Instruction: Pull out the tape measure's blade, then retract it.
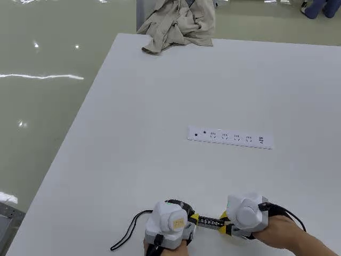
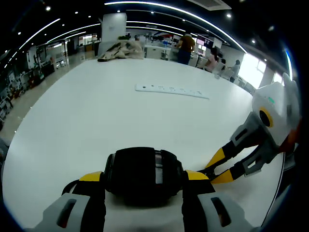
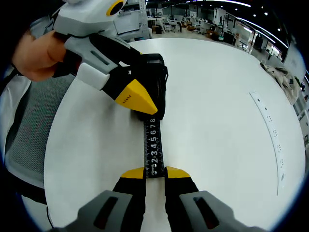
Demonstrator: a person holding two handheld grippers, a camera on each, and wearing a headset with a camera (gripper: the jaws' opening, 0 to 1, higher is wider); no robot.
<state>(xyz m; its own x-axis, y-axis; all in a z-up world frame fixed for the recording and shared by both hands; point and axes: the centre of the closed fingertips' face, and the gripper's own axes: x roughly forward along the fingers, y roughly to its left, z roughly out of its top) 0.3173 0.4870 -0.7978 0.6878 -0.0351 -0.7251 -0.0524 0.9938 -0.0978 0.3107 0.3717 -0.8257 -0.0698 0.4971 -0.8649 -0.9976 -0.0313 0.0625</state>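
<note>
White desk (image 1: 160,106), near edge: the left gripper (image 2: 144,176) is clamped on the black tape measure (image 3: 155,72). The right gripper (image 3: 154,173) pinches the tip of its blade (image 3: 153,145), a short black stretch with white numerals spanning between them.

A white table (image 1: 160,106) with a smooth, plain top carries everything. A long white power strip (image 1: 230,137) lies flat on it, towards the middle, with its row of sockets facing up. At the far edge a crumpled beige cloth (image 1: 178,24) lies in a heap. Near the front edge a black tape measure (image 2: 144,169) sits on the top. Its blade (image 3: 153,145) is drawn out a little along the surface. A thin black cord (image 1: 128,234) curls on the table just beside it.
</note>
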